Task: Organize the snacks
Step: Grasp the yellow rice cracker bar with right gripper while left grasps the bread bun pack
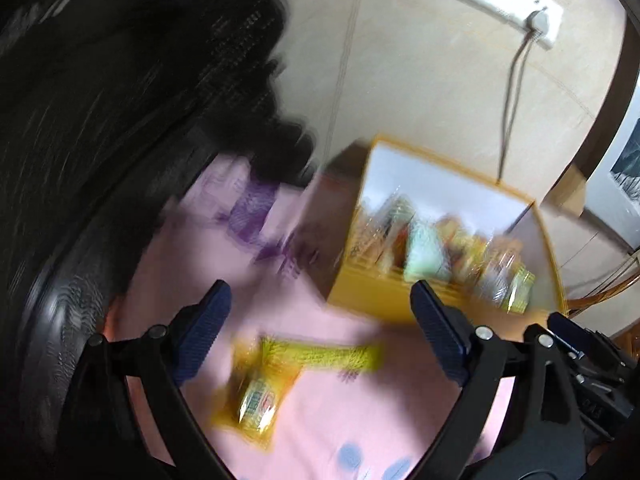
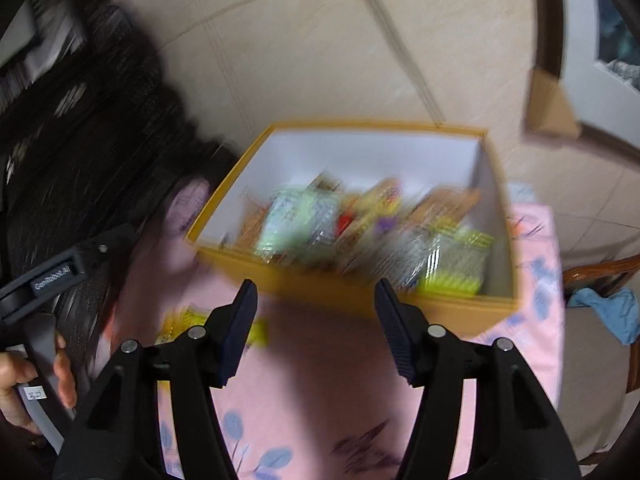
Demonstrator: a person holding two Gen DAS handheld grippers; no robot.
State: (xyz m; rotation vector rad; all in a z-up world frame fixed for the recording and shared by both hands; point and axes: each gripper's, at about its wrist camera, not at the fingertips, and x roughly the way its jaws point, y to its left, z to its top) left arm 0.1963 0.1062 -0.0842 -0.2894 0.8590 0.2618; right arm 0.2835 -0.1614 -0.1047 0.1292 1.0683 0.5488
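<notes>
**Yellow snack packet loose on the cloth before the box**

A crinkly yellow plastic snack packet (image 1: pixel 260 384) is seen lying on the pink cloth-covered worktop (image 1: pixel 352 412), near the orange cardboard box (image 2: pixel 352 292) filled with snacks. It lies below the left gripper (image 1: pixel 320 320), whose jaws are spread and empty. The right gripper (image 2: pixel 316 304) is released, nothing held.

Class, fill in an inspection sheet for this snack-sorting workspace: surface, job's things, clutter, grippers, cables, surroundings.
Surface: pink patterned cloth.
Job's things: yellow box holding many snack packets; one yellow snack packet lying loose on the cloth.
Clutter: nothing seen.
Grippers: left gripper open above the loose packet; right gripper open, empty, before the box.
Cables: grey cable running from a wall socket.
Surroundings: tiled floor, black chair, blue cloth.
</notes>
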